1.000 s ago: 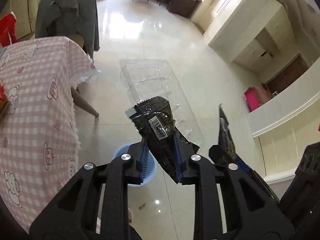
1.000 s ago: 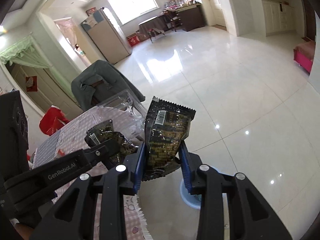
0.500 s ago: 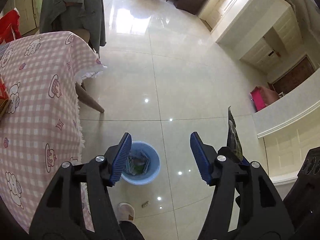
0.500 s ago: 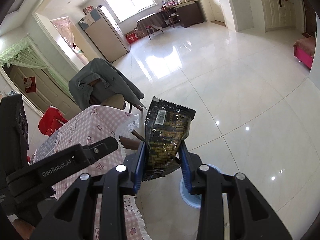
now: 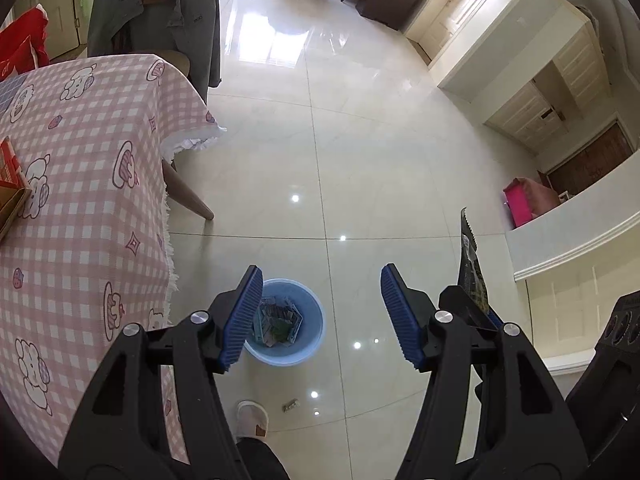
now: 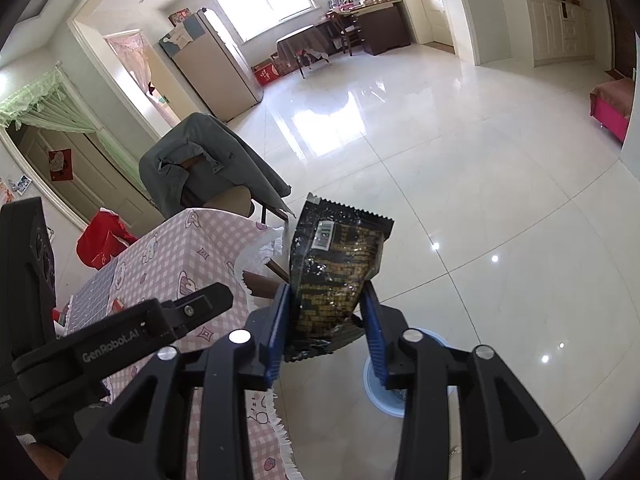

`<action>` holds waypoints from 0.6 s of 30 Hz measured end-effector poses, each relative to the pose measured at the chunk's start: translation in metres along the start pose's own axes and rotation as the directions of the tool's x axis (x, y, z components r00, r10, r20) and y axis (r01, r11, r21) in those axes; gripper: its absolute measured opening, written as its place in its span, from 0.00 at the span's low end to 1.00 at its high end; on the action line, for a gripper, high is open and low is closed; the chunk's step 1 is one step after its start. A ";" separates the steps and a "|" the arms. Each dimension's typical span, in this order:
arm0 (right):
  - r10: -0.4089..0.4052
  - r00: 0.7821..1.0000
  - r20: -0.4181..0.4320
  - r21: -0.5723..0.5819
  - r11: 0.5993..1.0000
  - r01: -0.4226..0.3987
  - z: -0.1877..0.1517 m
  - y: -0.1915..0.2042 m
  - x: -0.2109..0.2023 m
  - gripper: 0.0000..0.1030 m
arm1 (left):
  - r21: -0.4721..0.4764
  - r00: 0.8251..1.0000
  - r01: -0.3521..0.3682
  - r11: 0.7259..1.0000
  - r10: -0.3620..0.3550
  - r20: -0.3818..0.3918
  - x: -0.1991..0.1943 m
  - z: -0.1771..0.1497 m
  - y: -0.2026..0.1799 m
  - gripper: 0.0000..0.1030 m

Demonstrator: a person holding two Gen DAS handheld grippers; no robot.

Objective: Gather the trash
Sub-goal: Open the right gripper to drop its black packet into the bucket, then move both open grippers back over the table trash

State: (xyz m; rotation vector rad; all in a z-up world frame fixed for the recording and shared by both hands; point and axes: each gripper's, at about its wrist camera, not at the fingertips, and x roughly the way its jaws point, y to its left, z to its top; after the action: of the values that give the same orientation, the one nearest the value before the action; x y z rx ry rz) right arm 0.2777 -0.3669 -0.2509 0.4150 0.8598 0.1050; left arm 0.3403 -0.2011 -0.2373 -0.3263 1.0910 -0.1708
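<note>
My left gripper [image 5: 320,312] is open and empty, held above a blue trash bin [image 5: 285,322] on the floor that holds several wrappers. My right gripper [image 6: 326,320] is shut on a black and gold snack bag [image 6: 334,272], which stands upright between the blue pads. The same bag [image 5: 472,268] shows edge-on to the right in the left wrist view. The bin [image 6: 384,396] also shows partly hidden below the right gripper. The left gripper's finger [image 6: 160,320] reaches in from the left in the right wrist view.
A table with a pink checked cloth [image 5: 80,200] stands left of the bin. A chair draped with a grey jacket [image 5: 160,12] stands behind it. A slipper [image 5: 252,420] and a small scrap [image 5: 291,405] lie on the tiled floor near the bin.
My left gripper opened and let go of a dark wrapper and a clear plastic tray; they are gone from it. The right gripper has kept its hold on the snack bag.
</note>
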 end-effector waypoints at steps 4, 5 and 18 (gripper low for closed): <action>-0.007 1.000 0.001 0.002 1.000 0.007 0.000 -0.001 -0.001 0.42 | -0.009 1.000 0.002 1.000 -0.002 0.003 -0.004 -0.001 -0.001 0.60; -0.008 1.000 0.004 -0.002 1.000 0.008 0.000 0.000 -0.002 0.42 | -0.011 1.000 0.001 1.000 -0.001 0.006 -0.005 -0.001 0.000 0.60; 0.071 0.997 0.000 -0.065 0.995 -0.071 0.005 0.041 -0.012 0.43 | -0.127 0.997 0.003 0.992 0.008 0.082 -0.054 -0.004 0.035 0.61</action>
State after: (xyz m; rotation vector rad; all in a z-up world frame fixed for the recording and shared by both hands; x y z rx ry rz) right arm 0.2766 -0.3337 -0.2233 0.3848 0.8373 0.1980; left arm 0.3117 -0.1528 -0.2054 -0.4423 1.0228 -0.0849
